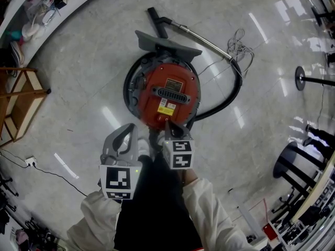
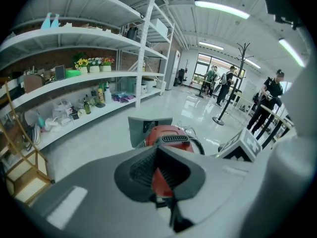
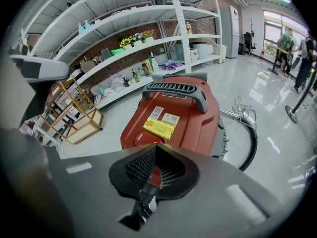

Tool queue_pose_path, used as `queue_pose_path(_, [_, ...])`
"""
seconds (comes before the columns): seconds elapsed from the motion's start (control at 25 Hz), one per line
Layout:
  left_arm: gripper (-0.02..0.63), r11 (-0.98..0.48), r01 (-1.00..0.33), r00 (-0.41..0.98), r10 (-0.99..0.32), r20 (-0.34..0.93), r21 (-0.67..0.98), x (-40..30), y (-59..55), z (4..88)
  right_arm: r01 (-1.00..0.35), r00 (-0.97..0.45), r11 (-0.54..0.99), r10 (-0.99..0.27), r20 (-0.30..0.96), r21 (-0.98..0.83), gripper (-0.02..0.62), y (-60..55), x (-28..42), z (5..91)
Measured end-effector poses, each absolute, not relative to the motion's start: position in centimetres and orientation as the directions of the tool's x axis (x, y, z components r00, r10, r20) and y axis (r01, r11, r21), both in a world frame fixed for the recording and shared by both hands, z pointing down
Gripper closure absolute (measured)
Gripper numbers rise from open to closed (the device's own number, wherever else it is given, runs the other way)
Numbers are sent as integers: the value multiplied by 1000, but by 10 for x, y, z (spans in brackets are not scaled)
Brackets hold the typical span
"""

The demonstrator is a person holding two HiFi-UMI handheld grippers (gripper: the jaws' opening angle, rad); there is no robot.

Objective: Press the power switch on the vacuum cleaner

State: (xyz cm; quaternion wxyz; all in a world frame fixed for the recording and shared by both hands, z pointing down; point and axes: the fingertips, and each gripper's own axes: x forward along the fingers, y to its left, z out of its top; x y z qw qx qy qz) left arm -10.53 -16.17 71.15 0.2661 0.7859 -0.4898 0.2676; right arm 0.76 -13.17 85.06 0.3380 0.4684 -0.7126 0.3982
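Both pairs of jaws are pressing together: right gripper (image 3: 155, 146) is hovering at the vacuum cleaner (image 3: 178, 108), left gripper (image 2: 159, 148) is idling. Pushing off-centre is likely risking a skid off the rounded shell, missing what looks like the switch (image 3: 143, 138).

Vacuum cleaner (image 1: 170, 95) red, yellow label (image 1: 163, 109); hose (image 1: 239, 88) black.

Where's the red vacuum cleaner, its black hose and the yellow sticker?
vacuum cleaner (image 1: 152, 82), head view, on its red top.
black hose (image 1: 239, 88), head view, on the outer bend.
yellow sticker (image 3: 159, 128), right gripper view, on its middle.
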Motion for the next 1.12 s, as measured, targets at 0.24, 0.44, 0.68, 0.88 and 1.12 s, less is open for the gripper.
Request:
queue_pose_path(0.24, [606, -369, -917, 369, -634, 680, 154, -108, -160, 711, -936, -332, 249, -395, 857, -248, 594, -131, 8, 852])
queue_pose_path(0.44, [606, -369, -918, 366, -641, 675, 147, -111, -160, 708, -937, -327, 256, -393, 859, -240, 594, -131, 7, 853])
queue_pose_path(0.68, [606, -374, -916, 367, -643, 672, 143, -111, -154, 706, -938, -324, 251, -388, 863, -240, 594, -130, 10, 853])
queue_pose_path(0.88, [606, -380, -915, 365, -644, 672, 133, -112, -150, 704, -939, -322, 250, -399, 858, -236, 594, -127, 12, 847])
queue_pose_path(1.12, [606, -395, -910, 374, -656, 656, 124, -108, -151, 693, -942, -315, 245, -424, 849, -228, 594, -131, 17, 835])
